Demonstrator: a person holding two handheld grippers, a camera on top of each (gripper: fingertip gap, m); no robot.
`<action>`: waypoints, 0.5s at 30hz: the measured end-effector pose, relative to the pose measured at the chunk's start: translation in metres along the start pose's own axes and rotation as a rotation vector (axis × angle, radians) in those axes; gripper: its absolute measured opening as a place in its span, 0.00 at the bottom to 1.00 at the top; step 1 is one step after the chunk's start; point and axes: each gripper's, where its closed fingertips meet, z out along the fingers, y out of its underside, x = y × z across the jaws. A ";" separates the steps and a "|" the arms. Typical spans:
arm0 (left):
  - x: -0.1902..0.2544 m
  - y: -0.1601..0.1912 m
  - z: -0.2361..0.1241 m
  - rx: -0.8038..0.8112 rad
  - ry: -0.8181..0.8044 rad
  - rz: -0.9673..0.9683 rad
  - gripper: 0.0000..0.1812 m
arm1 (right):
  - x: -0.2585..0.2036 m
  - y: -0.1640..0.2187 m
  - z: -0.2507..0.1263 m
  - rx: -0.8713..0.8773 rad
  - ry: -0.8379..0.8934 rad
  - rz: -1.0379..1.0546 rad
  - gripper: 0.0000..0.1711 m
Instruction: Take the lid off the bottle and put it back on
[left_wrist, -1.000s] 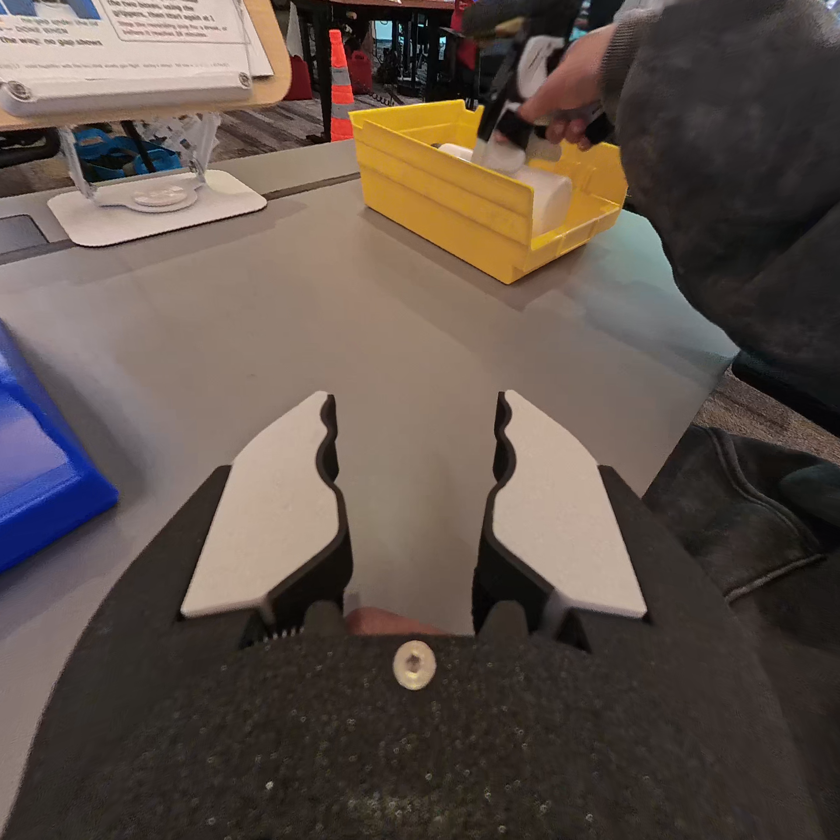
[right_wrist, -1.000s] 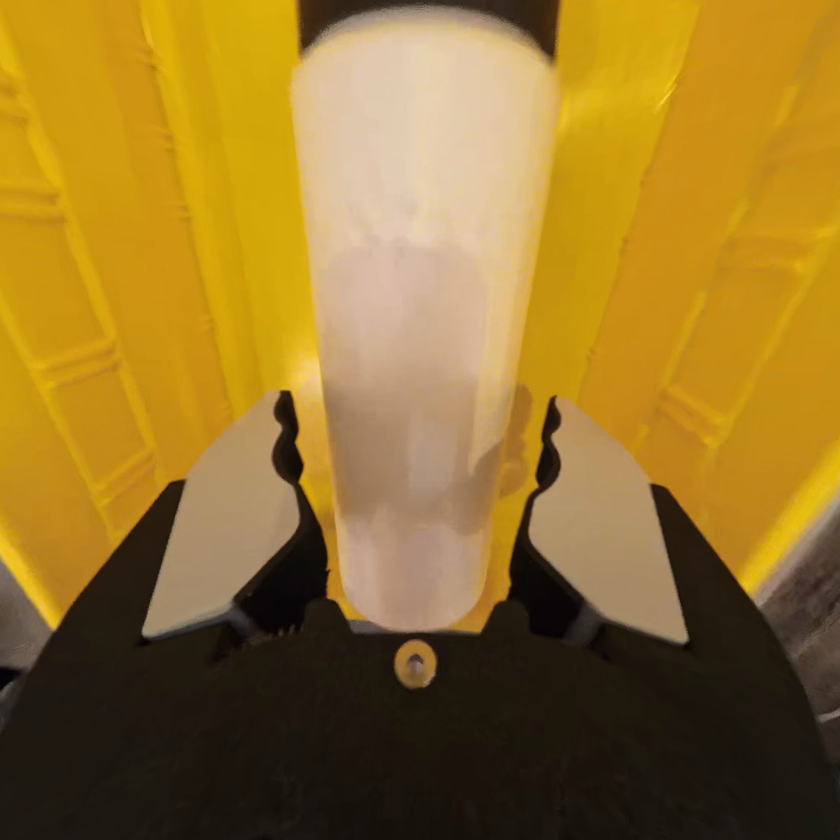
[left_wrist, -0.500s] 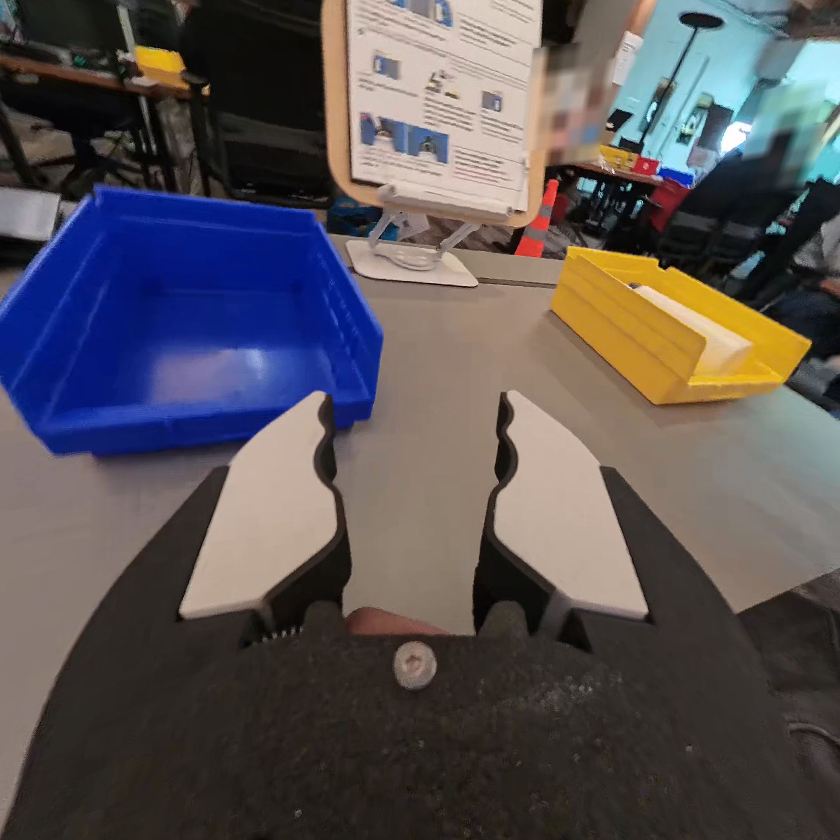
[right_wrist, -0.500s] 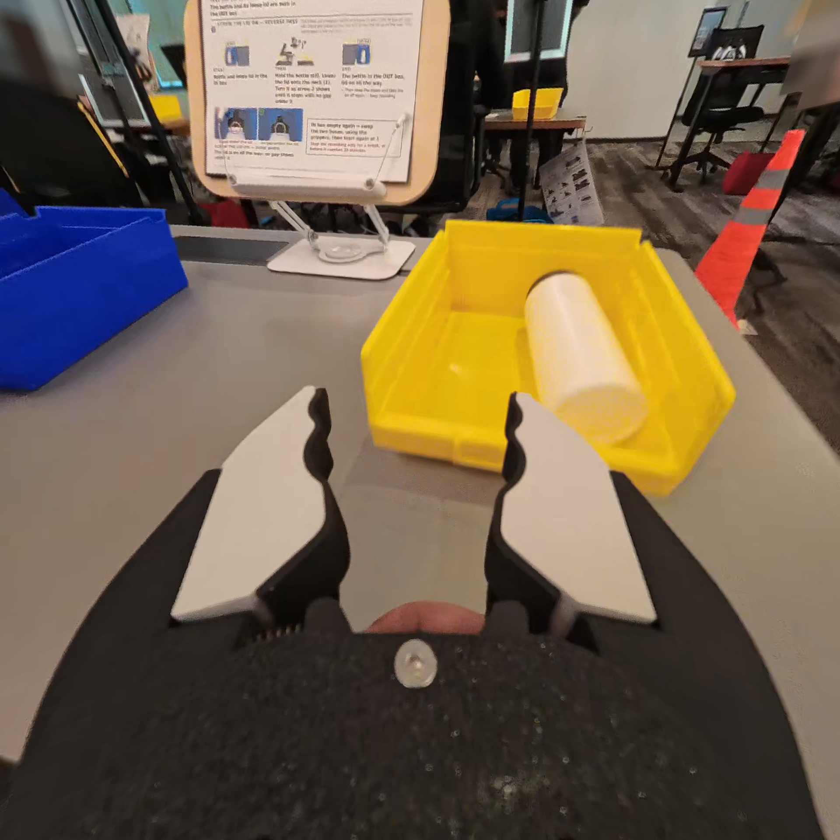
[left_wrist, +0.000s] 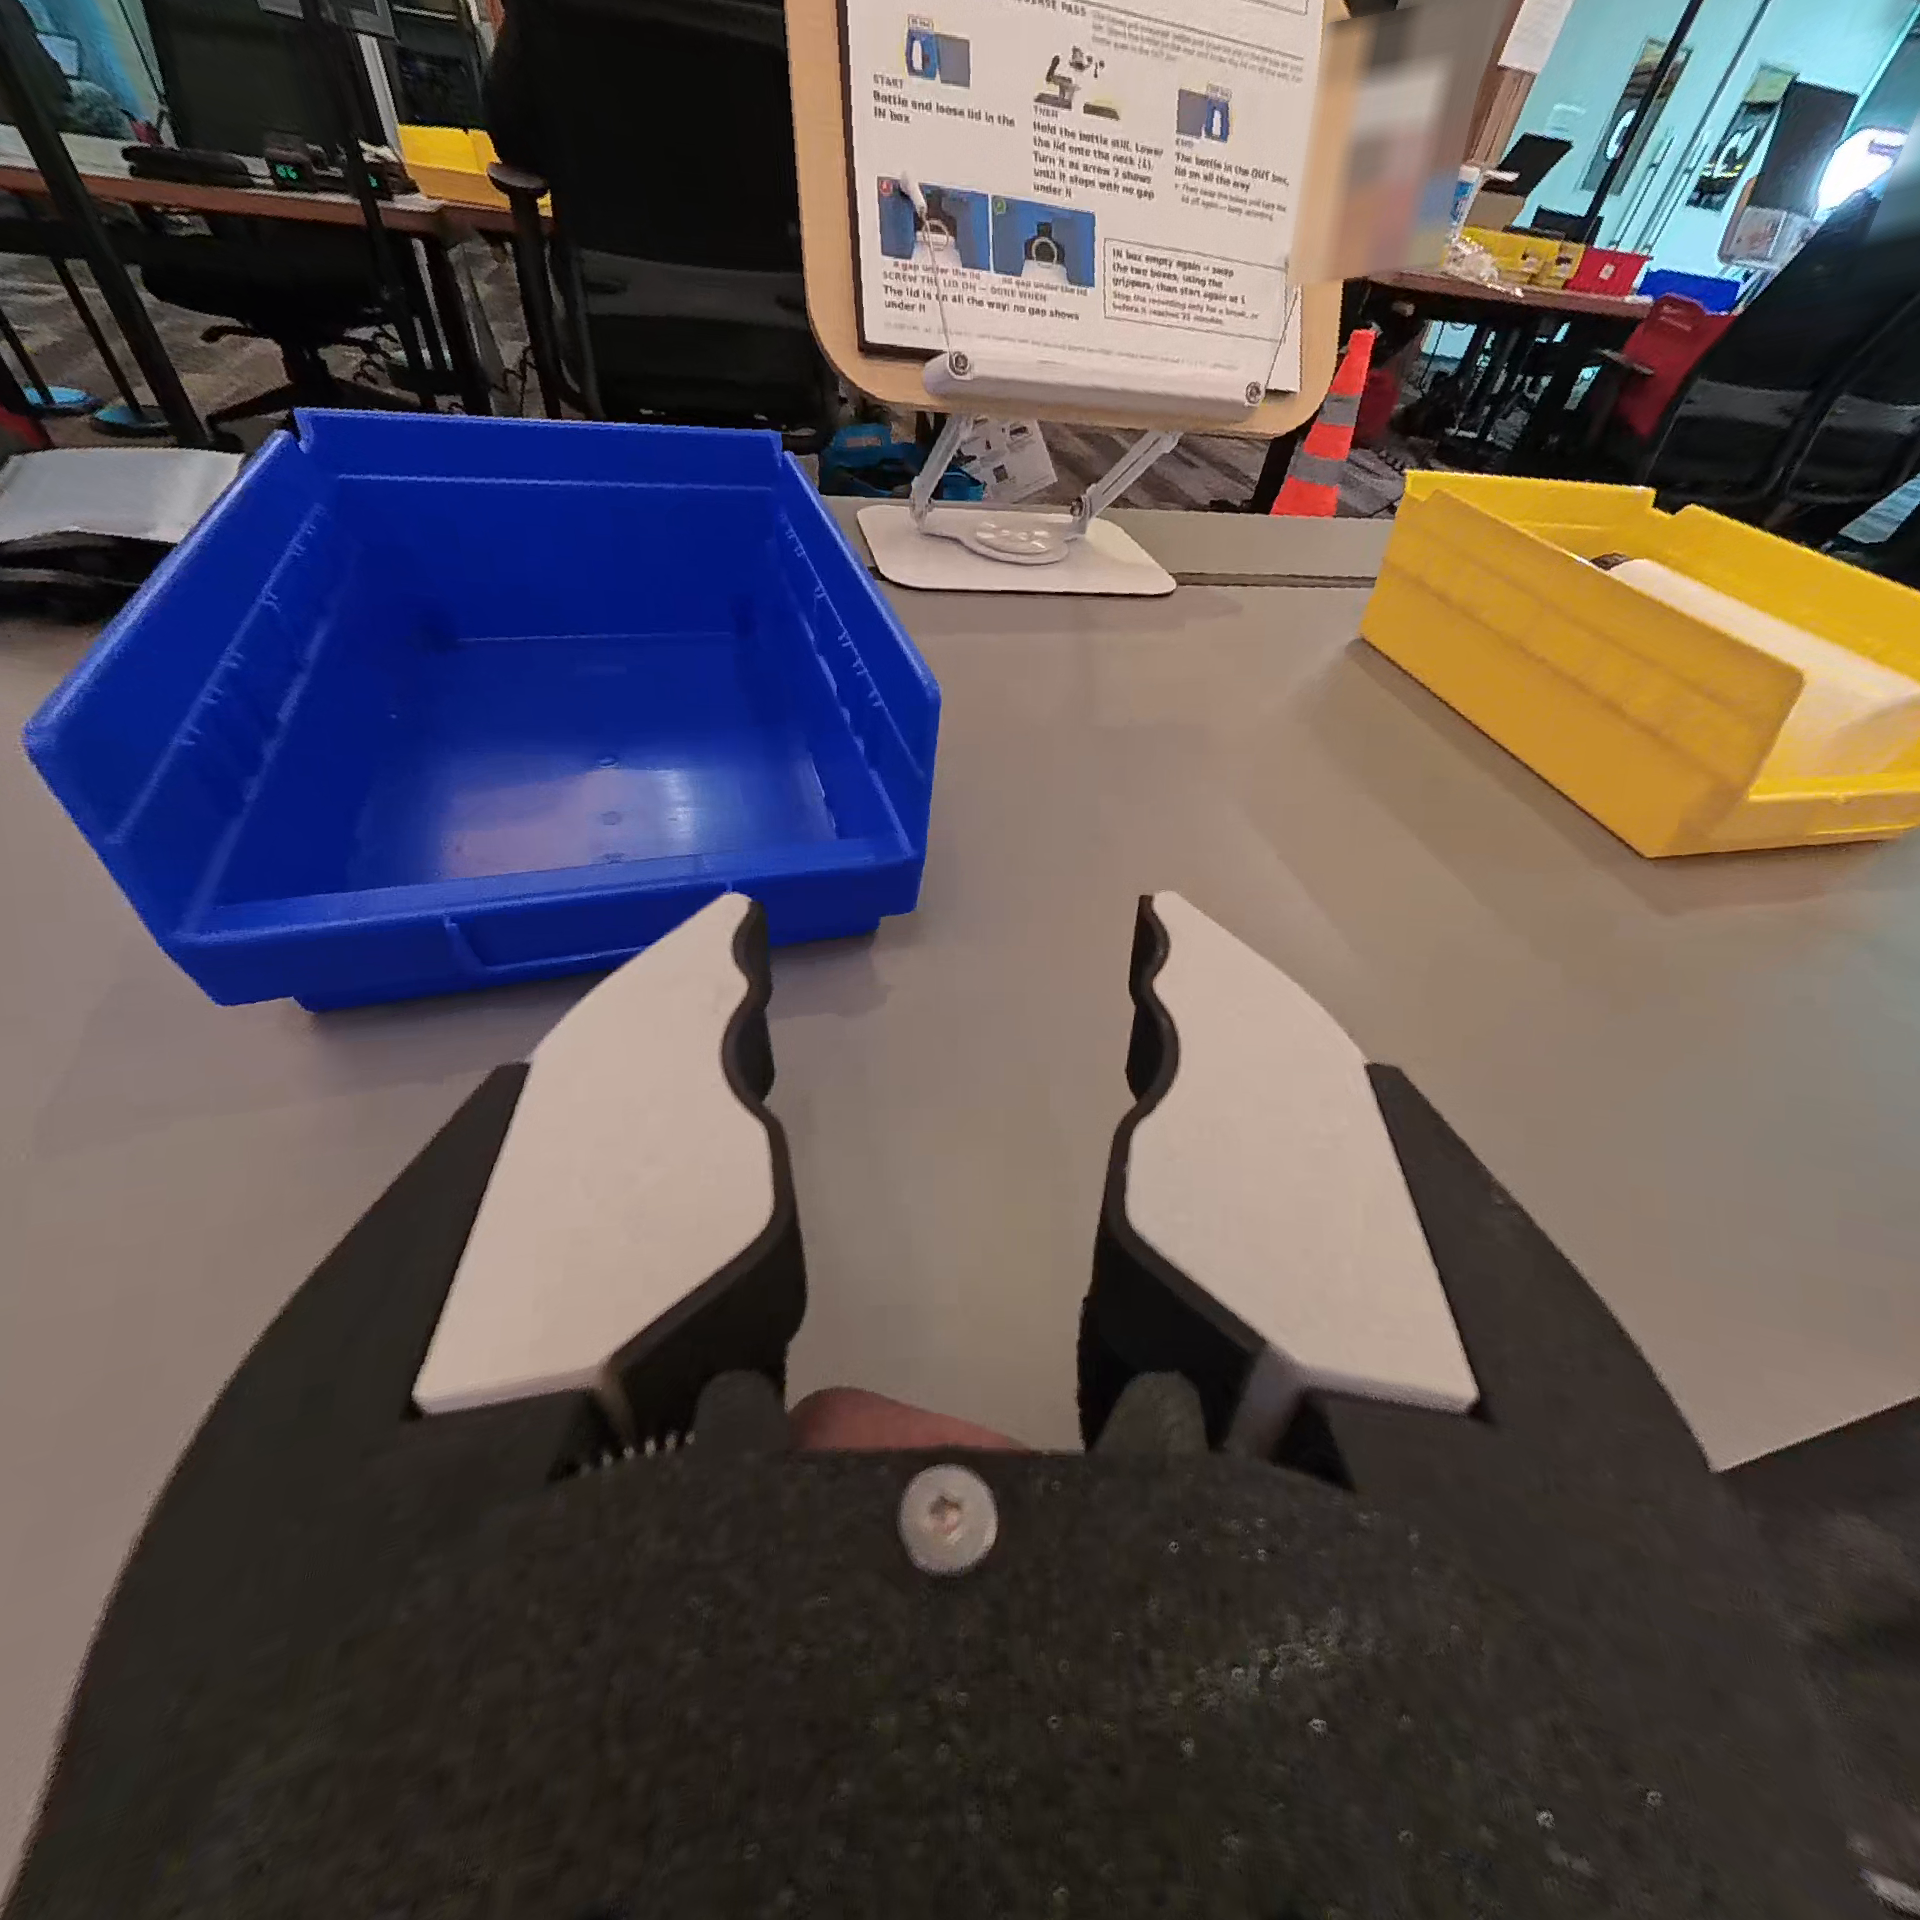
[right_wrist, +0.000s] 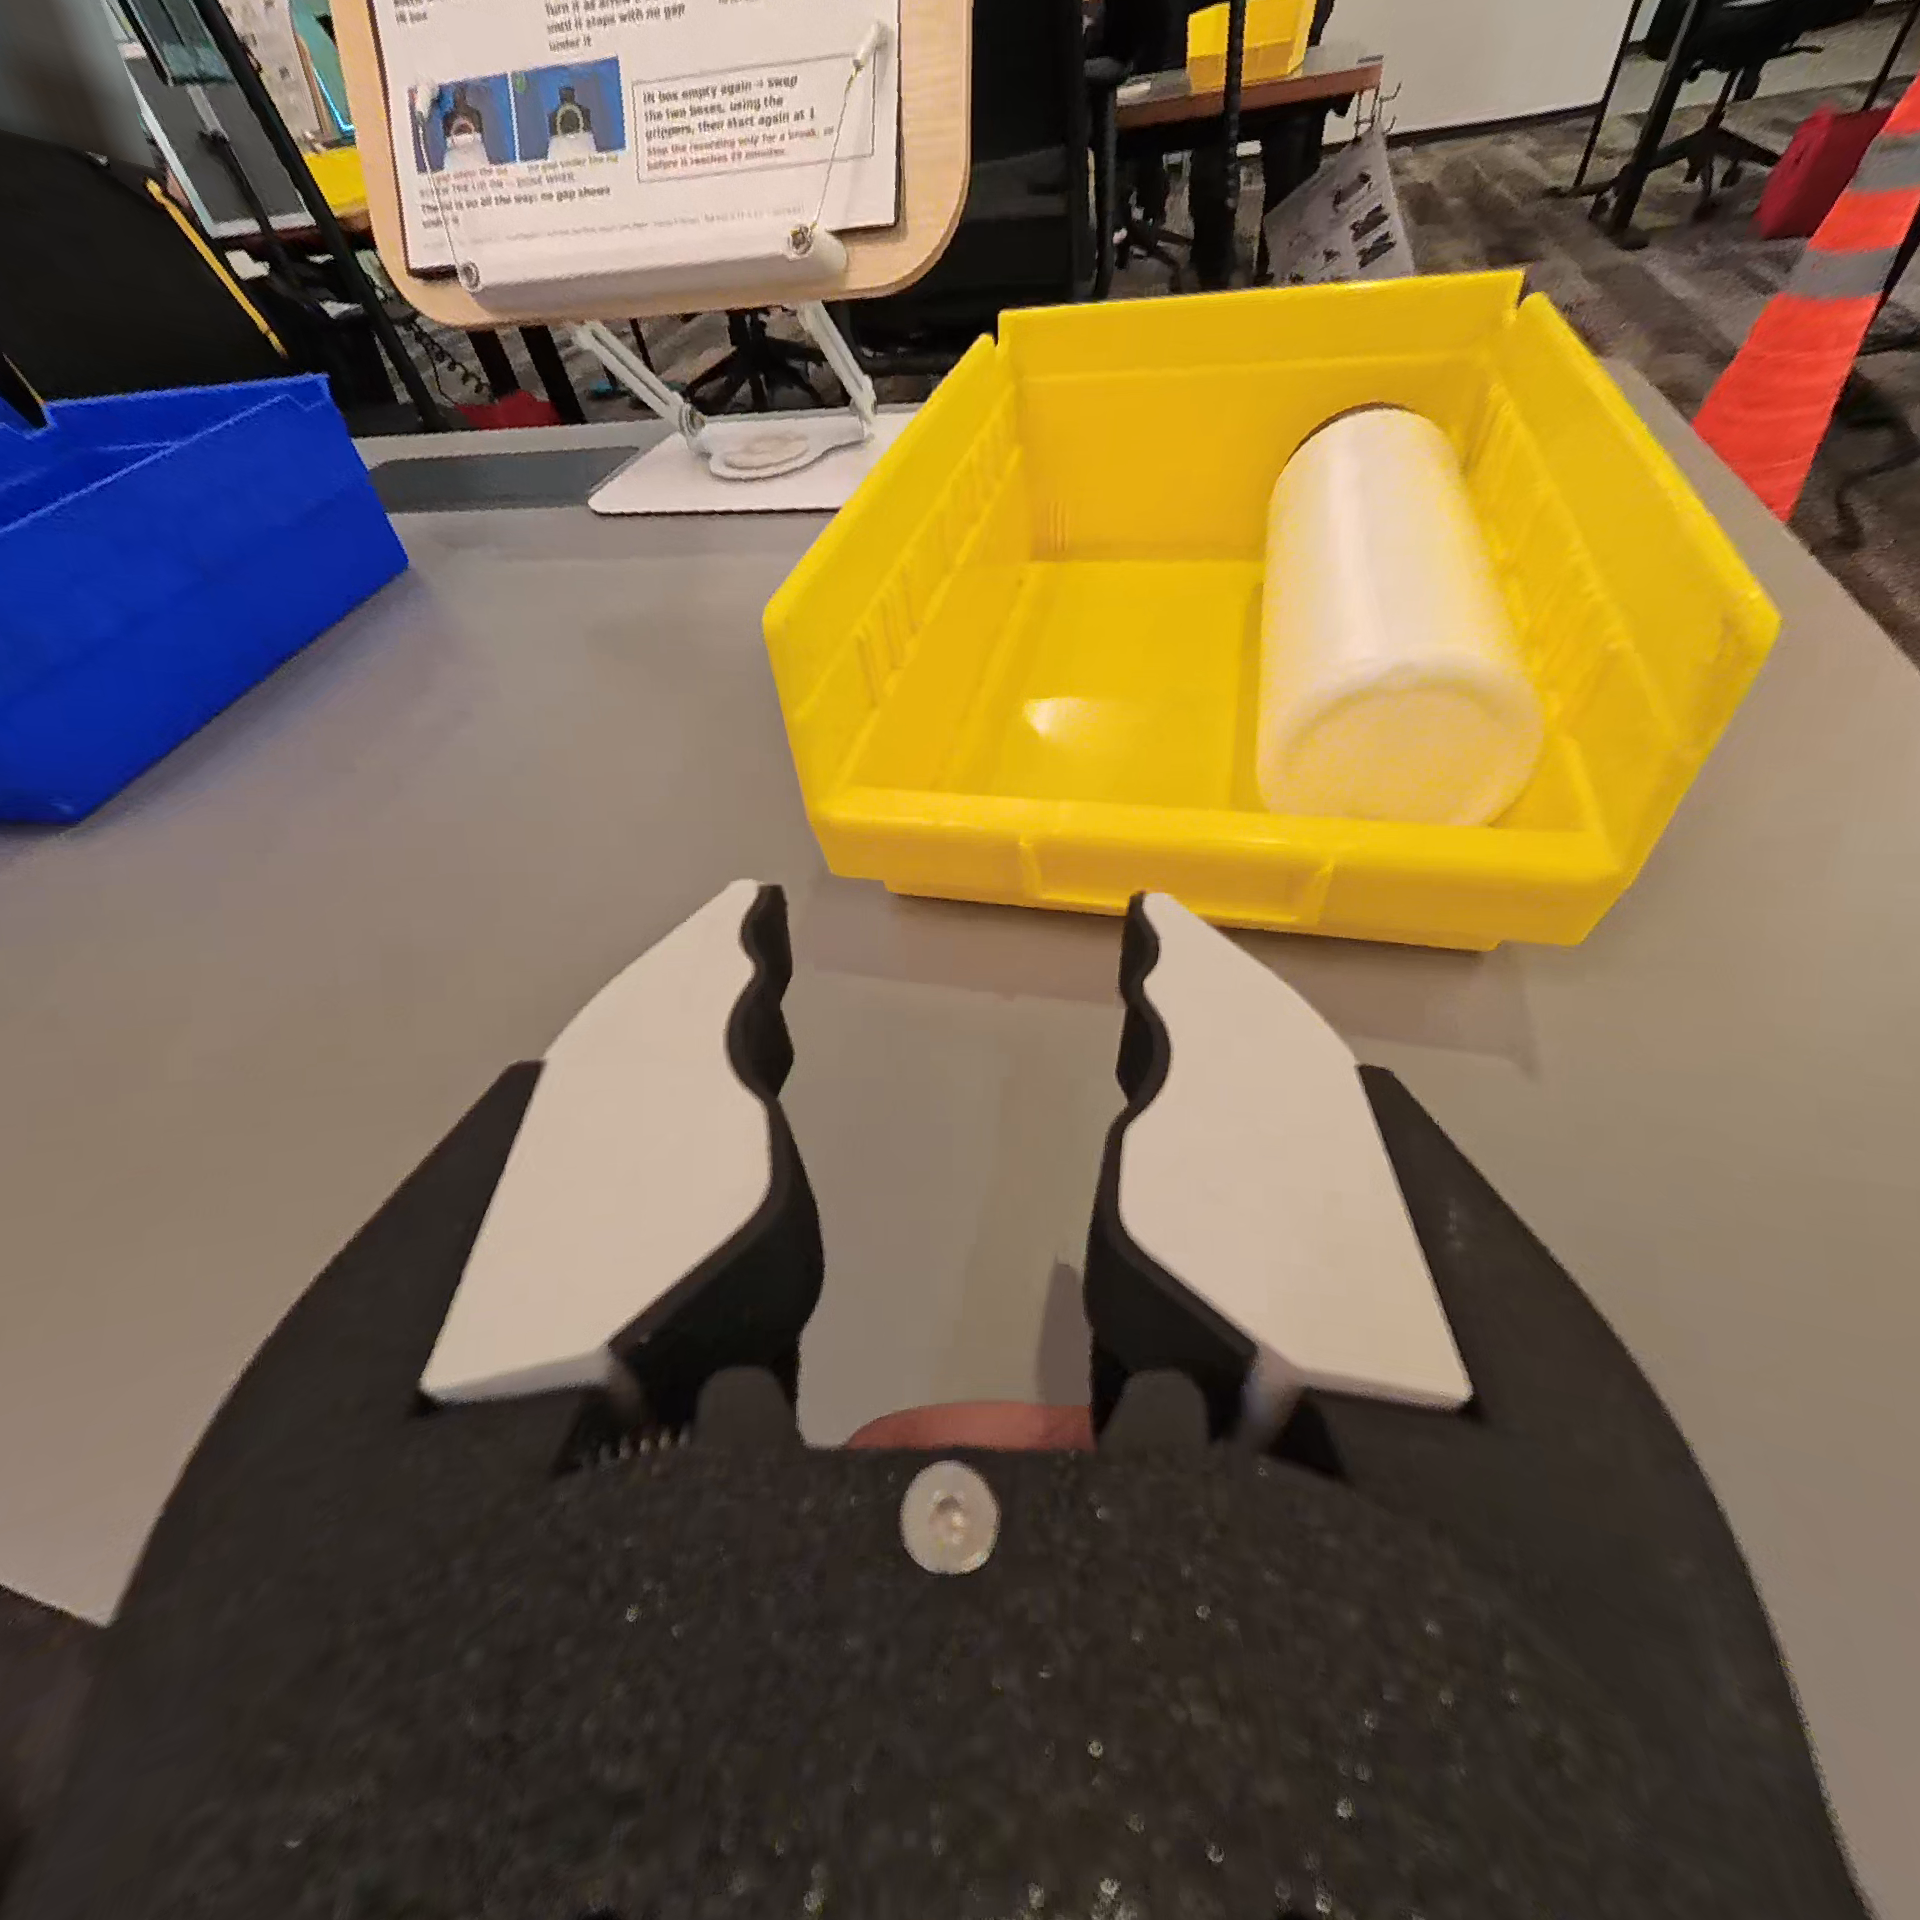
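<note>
Bottle (right_wrist: 1382, 634) in yellow bin (right_wrist: 1195, 873), grey table (right_wrist: 520, 831)

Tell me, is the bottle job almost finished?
It looks nearly done. The bottle lies on its side in the yellow bin, with something dark, probably the lid, at its far end. The blue bin is empty. Both claws, left and right, are open and hold nothing.

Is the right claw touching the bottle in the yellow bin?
Apart. The right wrist view shows the right claw open over bare table, short of the yellow bin where the bottle lies.
</note>
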 end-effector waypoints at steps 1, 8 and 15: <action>0.000 0.000 0.000 -0.003 0.004 -0.006 0.36 | 0.001 0.000 0.001 -0.001 0.004 -0.003 0.35; 0.003 0.002 0.000 -0.017 0.024 -0.017 0.37 | -0.001 0.003 0.005 -0.017 0.009 -0.026 0.36; 0.014 0.004 0.005 -0.015 0.046 0.033 0.37 | -0.037 0.012 0.039 -0.094 -0.075 -0.076 0.47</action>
